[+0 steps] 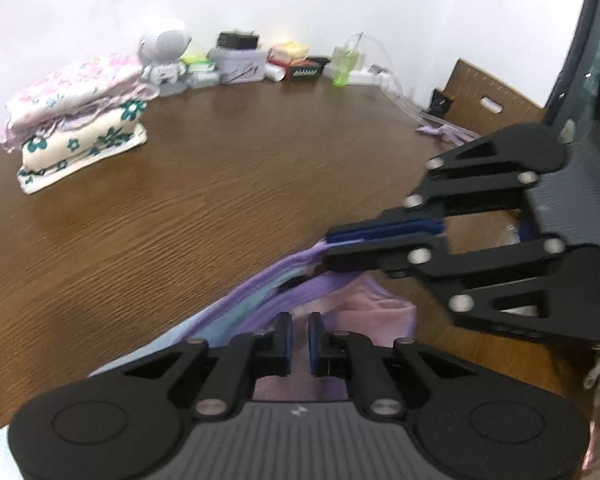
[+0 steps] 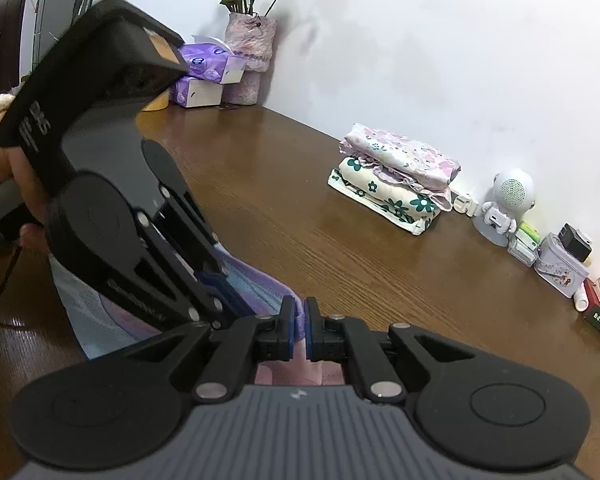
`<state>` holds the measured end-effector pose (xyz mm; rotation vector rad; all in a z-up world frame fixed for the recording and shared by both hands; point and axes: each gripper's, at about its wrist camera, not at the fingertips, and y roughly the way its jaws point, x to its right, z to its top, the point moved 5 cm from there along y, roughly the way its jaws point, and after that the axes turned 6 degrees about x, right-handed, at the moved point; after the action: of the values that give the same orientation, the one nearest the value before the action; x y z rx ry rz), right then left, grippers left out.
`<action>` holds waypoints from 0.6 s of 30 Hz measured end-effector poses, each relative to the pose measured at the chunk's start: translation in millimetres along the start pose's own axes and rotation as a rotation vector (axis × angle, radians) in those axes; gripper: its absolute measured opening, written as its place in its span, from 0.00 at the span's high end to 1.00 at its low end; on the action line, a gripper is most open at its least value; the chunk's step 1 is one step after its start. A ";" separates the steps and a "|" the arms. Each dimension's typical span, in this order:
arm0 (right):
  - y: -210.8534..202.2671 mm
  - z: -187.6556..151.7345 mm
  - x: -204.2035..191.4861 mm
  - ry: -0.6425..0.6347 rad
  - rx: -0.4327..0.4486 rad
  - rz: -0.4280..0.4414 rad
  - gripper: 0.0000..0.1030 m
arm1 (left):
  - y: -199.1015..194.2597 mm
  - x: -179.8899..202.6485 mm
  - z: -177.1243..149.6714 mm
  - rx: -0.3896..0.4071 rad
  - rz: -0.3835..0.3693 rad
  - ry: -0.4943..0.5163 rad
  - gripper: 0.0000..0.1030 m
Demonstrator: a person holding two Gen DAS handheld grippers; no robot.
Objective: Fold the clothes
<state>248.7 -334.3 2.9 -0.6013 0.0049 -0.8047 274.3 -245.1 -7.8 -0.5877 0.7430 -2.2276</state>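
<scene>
1. The garment point(image 1: 260, 292) is a purple, pale blue and pink piece of clothing. It lies at the near edge of the brown table point(image 1: 204, 184), bunched between my two sets of fingers.
2. My right gripper point(image 2: 299, 322) is closed on a fold of the garment. The purple cloth is pinched between the blue pads.
3. My left gripper point(image 1: 299, 338) stands nearly closed above the pink part of the garment. A narrow gap shows between the pads, and I cannot tell whether any cloth is caught in it.
4. The two grippers sit close together over the same bunch of cloth, the right one angled across in front of the left.
5. A stack of folded clothes point(image 2: 396, 184), floral in pink and green, rests well apart on the far side of the table, near the wall.
6. Beside that stack stands a small white robot figure point(image 2: 504, 208), followed by a tin point(image 2: 560, 266) and other small items along the wall.
</scene>
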 end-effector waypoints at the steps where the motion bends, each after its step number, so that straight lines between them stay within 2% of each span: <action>1: 0.0 -0.2 0.2 0.002 0.002 0.000 0.96 | -1.9 3.5 0.4 0.007 -0.007 0.002 0.93; 6: -1.5 1.0 -1.2 0.013 0.013 0.009 0.96 | 10.4 12.3 1.5 -0.004 0.061 0.035 0.93; 9: -2.3 -1.5 -2.8 0.013 0.007 0.005 0.96 | 12.7 4.2 0.1 -0.012 0.088 0.003 0.93; 12: -3.6 -6.3 -1.6 0.030 0.000 0.004 0.96 | 3.6 -2.0 -1.8 -0.006 0.086 -0.021 0.93; 15: -3.3 -8.8 -1.0 0.045 0.000 0.009 0.96 | -5.9 1.0 -4.0 -0.008 0.050 -0.024 0.93; 18: -2.7 -10.6 -2.3 0.052 0.000 0.017 0.96 | -3.5 2.1 -6.9 -0.019 0.065 -0.016 0.93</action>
<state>242.9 -339.5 -5.0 -0.5791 0.0574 -0.8033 267.2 -242.3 -10.1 -0.5823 0.7646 -2.1564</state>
